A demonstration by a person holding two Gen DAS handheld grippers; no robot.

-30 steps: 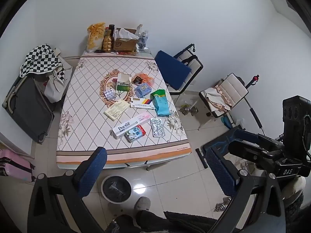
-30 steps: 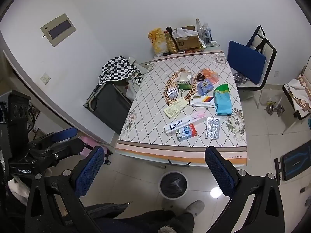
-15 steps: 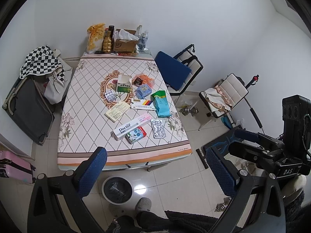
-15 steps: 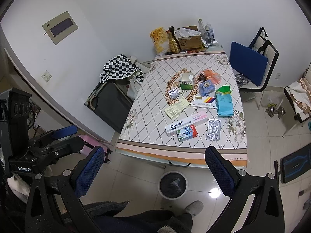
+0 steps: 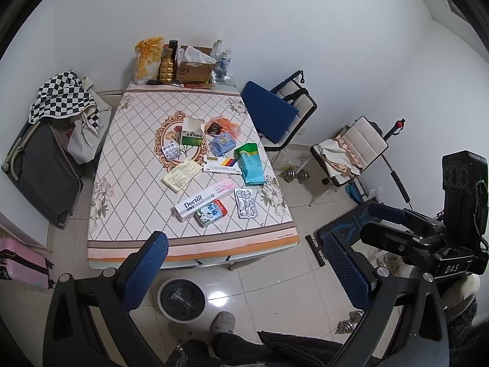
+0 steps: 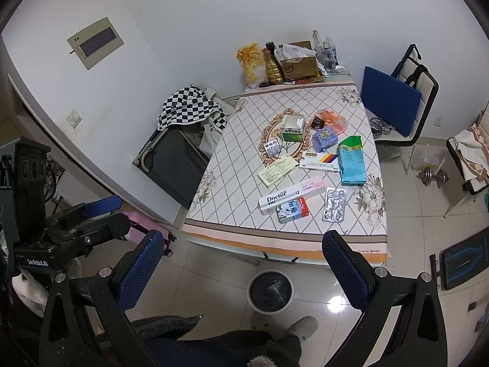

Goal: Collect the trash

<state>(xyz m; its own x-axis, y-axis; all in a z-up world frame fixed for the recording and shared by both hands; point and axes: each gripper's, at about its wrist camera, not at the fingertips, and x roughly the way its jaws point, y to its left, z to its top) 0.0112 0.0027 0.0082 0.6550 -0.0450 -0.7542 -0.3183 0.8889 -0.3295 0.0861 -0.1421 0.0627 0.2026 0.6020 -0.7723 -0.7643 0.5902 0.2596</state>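
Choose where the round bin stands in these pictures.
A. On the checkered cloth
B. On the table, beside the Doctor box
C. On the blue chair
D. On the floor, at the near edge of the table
D: the bin stands on the floor tiles just below the near edge of the table, and the right wrist view shows the same; both grippers, left and right, are open and hold nothing.

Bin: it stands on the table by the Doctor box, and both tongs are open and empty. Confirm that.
Wrong on one point. The bin stands on the floor below the table's near edge, as the right wrist view shows. The Doctor box is on the table; both tongs are open and empty.
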